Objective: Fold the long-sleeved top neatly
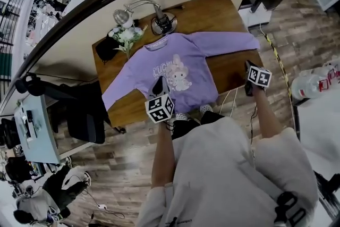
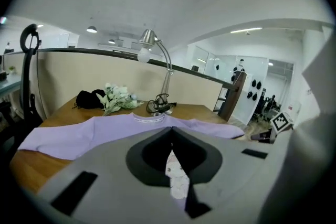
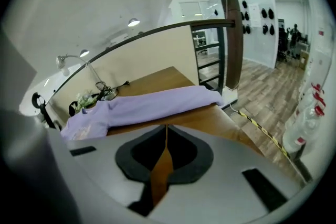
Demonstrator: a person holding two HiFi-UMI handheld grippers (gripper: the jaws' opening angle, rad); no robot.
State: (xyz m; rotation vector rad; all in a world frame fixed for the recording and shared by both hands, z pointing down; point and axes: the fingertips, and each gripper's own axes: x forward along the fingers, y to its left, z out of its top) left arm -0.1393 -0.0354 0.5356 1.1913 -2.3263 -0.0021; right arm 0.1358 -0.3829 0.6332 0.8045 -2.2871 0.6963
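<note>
A purple long-sleeved top (image 1: pixel 180 64) with a cartoon print lies flat, front up, on the wooden table (image 1: pixel 212 8), both sleeves spread out to the sides. My left gripper (image 1: pixel 158 85) hovers over the lower front of the top near its hem, jaws shut and empty. In the left gripper view the top (image 2: pixel 105 128) stretches across ahead of the closed left gripper (image 2: pixel 171 136). My right gripper (image 1: pixel 247 67) is at the table's right edge, below the right sleeve, shut on nothing. In the right gripper view that sleeve (image 3: pixel 157 102) lies beyond the right gripper (image 3: pixel 166 134), with bare wood beneath.
A desk lamp (image 1: pixel 154 10), a bunch of white flowers (image 1: pixel 126 35) and a black bundle (image 1: pixel 106 48) sit at the table's far side against a curved partition. A black office chair (image 1: pixel 79 109) stands to the left. Water bottles (image 1: pixel 313 82) stand on the right.
</note>
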